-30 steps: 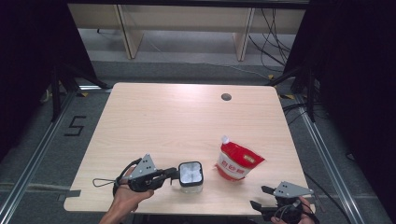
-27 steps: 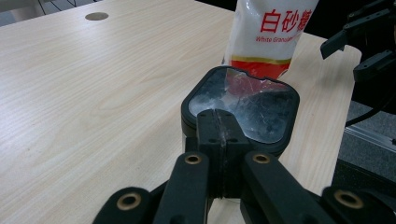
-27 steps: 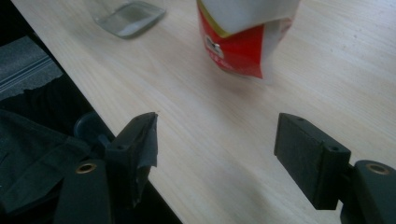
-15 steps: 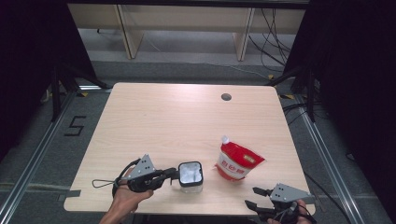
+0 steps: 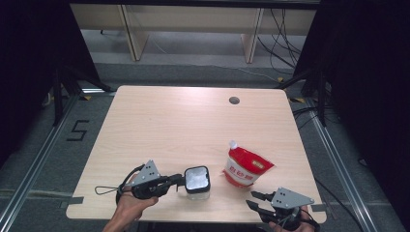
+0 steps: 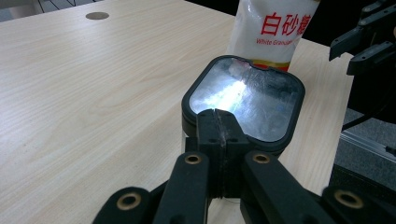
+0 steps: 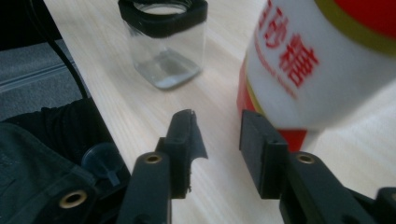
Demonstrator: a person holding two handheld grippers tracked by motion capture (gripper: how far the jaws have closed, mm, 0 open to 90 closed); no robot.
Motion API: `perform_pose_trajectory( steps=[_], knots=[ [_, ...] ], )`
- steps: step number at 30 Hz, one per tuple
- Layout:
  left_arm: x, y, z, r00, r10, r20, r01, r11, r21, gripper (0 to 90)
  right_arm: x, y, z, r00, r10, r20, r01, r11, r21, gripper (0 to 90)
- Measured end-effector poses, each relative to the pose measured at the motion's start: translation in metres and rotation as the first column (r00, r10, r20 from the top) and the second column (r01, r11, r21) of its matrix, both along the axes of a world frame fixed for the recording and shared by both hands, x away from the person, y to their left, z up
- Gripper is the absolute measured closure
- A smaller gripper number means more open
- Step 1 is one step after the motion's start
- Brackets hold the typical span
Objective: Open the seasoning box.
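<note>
The pale wooden table with rounded corners (image 5: 193,125) carries the work near its front edge; a small dark round hole (image 5: 234,100) sits far back and plays no part. Next in size is the red-and-white stand-up pouch of white sugar with a small spout (image 5: 245,166), standing near the front right, just beside the jar and apart from it. The clear square jar with a black-rimmed lid (image 5: 197,182) stands to the pouch's left, upright on the table, with a little white at its bottom as seen from my right gripper view (image 7: 164,42).

My left gripper (image 5: 180,181) lies level at the jar, its jaws pressed together at the near edge of the black rim (image 6: 219,130); whether they pinch a lip of the lid or only rest against it I cannot tell. I judge it is steadying the jar.

My right gripper (image 5: 256,200) hangs at the table's front right edge, short of the pouch, its jaws partly apart and just now closing with nothing between them (image 7: 217,135).

The step in hand, as I read it, is fetching the pouch. Next I should spread those jaws again, move forward to the pouch's body and close gently, since the soft bag may tip or crumple.
</note>
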State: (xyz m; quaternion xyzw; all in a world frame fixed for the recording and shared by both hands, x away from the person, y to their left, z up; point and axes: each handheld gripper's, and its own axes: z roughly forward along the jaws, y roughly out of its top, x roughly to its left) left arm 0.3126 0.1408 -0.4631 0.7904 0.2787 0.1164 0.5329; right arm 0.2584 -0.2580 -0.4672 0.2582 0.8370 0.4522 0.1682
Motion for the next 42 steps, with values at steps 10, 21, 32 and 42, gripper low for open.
perform_pose_trajectory(
  steps=[10, 21, 32, 42],
  knots=[
    [-0.001, 0.001, -0.001, 1.0000, 0.003, -0.004, -0.003, 1.0000, 0.000, 89.0, 0.011, 0.038, 0.003, 0.9898, 0.121, 0.075, -0.122, 0.993, 0.007, 82.9],
    [0.000, 0.002, -0.001, 1.0000, -0.002, 0.003, 0.002, 1.0000, 0.004, 89.1, 0.033, 0.074, 0.005, 0.9772, 0.182, 0.110, -0.183, 0.983, 0.002, 90.0],
    [-0.001, 0.002, -0.002, 1.0000, 0.002, 0.004, -0.002, 1.0000, 0.001, 89.1, 0.044, 0.093, 0.006, 0.9733, 0.199, 0.114, -0.201, 0.980, 0.000, 90.0],
    [0.001, 0.005, -0.003, 0.9999, -0.007, 0.011, 0.007, 0.9999, -0.008, 83.7, 0.047, 0.106, 0.010, 0.9672, 0.222, 0.122, -0.223, 0.975, -0.010, 90.0]
  ],
)
